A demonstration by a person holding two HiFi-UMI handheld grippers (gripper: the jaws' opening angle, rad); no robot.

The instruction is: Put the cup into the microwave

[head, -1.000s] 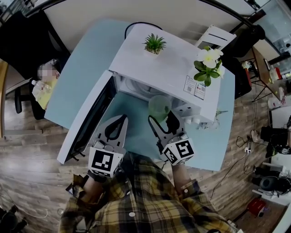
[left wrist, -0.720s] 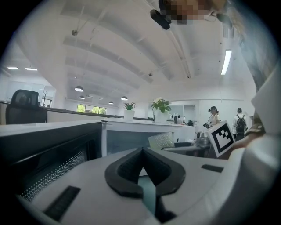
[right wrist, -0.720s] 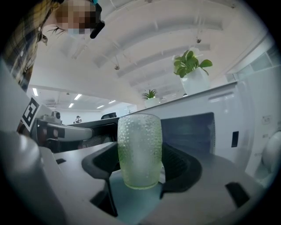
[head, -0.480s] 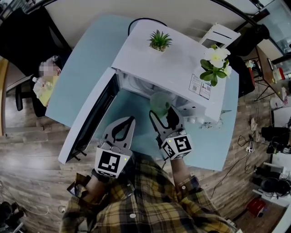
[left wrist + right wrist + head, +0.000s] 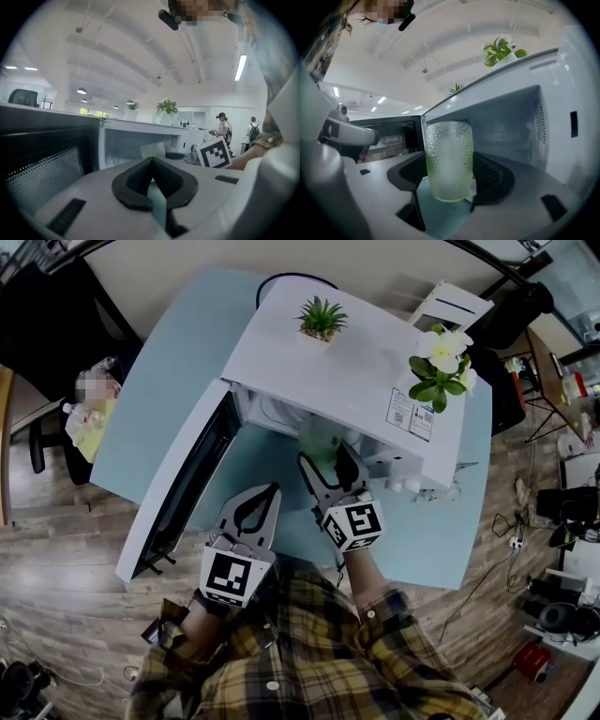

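Observation:
A pale green pebbled glass cup stands upright between the jaws of my right gripper, which is shut on it. In the head view the cup is at the mouth of the white microwave, and the right gripper reaches toward the cavity. The microwave's cavity opens just behind the cup. My left gripper hangs lower left over the blue table, shut with nothing in it. Its jaws meet at a point, facing the open microwave.
The microwave door swings open to the left. Two potted plants stand on the microwave's top. The blue table ends close on the near side. A seated person is at far left, with others standing in the distance.
My right gripper has carried the cup forward, from just outside the microwave to its opening. The left gripper shifted slightly right and stayed shut.

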